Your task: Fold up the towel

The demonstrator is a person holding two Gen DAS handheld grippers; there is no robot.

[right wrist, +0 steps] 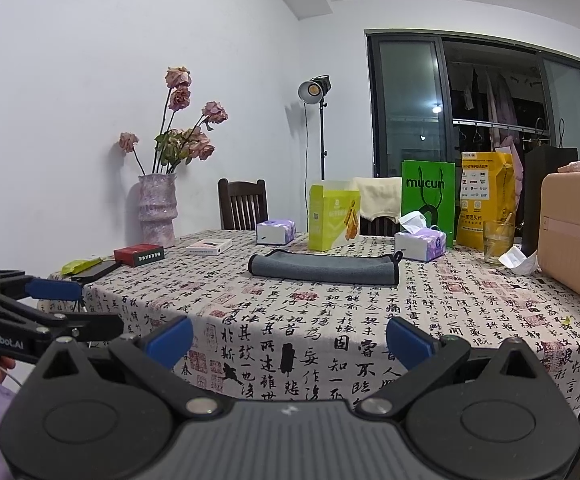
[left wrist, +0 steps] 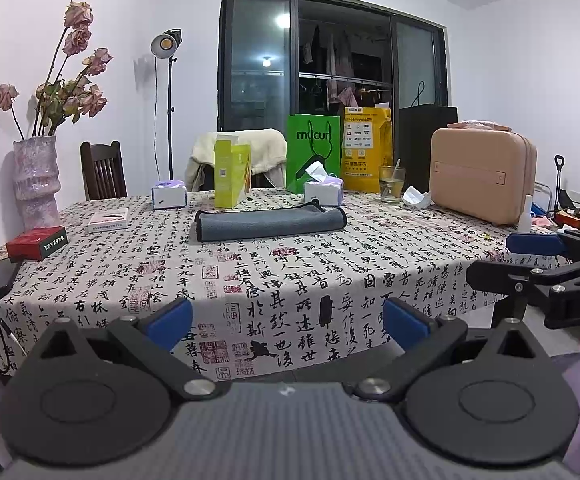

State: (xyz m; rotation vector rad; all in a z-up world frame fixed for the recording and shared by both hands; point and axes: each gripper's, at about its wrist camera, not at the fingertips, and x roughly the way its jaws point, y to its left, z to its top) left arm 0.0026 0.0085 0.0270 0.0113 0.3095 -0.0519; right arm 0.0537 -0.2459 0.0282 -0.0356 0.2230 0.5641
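While both tongs hang level before the near edge of the surface (left wrist: 89,276), the left tongs (left wrist: 287,322) stand wide apart and grip nothing, and the right tongs (right wrist: 290,340) gape likewise, empty. Well beyond them the grey towel (left wrist: 269,222), folded into a long strip, lies mid-surface, just in front of a yellow box (left wrist: 229,174) and tissue packs (left wrist: 324,192).
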